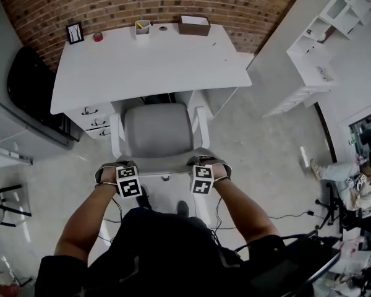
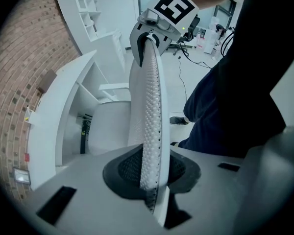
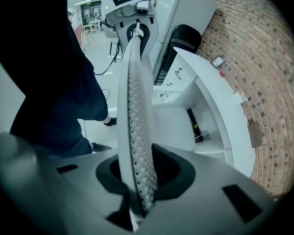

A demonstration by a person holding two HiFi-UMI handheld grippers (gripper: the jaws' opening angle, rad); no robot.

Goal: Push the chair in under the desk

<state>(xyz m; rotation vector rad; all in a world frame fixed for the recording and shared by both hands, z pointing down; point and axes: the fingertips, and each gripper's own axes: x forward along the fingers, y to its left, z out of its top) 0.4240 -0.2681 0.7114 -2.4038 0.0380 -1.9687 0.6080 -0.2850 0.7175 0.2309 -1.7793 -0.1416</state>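
A white-framed chair with a grey seat (image 1: 157, 129) faces the white desk (image 1: 148, 60), its seat front just under the desk edge. Both grippers hold the top rim of its mesh backrest (image 2: 149, 106), which runs edge-on through each gripper view. My left gripper (image 1: 120, 167) is shut on the rim's left end, my right gripper (image 1: 204, 164) on its right end. In the left gripper view the left gripper (image 2: 152, 180) clamps the mesh, and the right gripper (image 2: 157, 23) shows at the rim's far end. In the right gripper view the right gripper (image 3: 142, 180) pinches the backrest (image 3: 136, 106).
A drawer unit (image 1: 93, 119) stands under the desk's left side. On the desk's far edge are a picture frame (image 1: 75, 33), a cup (image 1: 142, 26) and a brown box (image 1: 194, 25). A white shelf (image 1: 324, 48) stands at right. Cables lie on the floor near my feet.
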